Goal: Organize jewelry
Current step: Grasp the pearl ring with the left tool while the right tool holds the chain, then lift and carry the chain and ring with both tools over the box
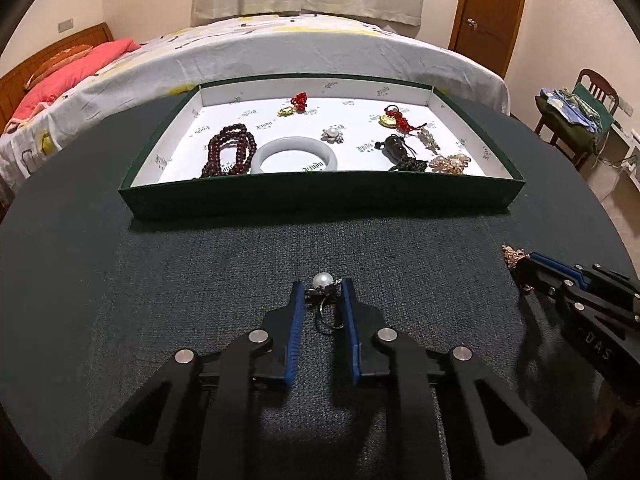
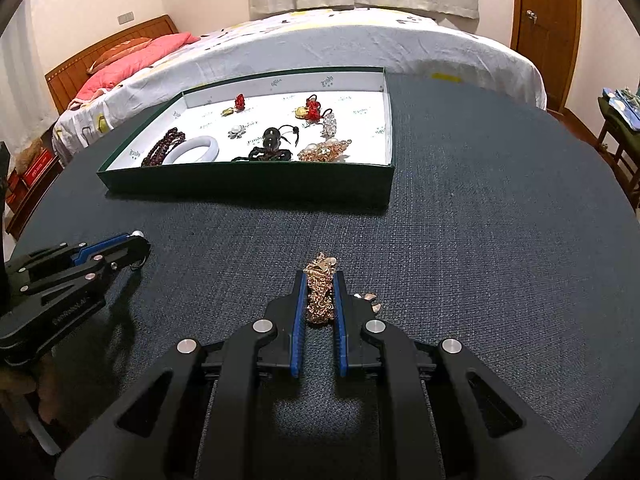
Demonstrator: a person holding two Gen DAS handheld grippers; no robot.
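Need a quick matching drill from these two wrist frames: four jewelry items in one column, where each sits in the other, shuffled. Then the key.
Items
1. pearl ring
2. gold chain
3. white bangle
4. dark red bead strand

Places
A. in the box, at its left end
B. between the right gripper pads, over the table
C. in the box, just right of the bead strand
D. between the left gripper pads, over the table

Pairs: 1-D, 2-B, 3-C, 4-A
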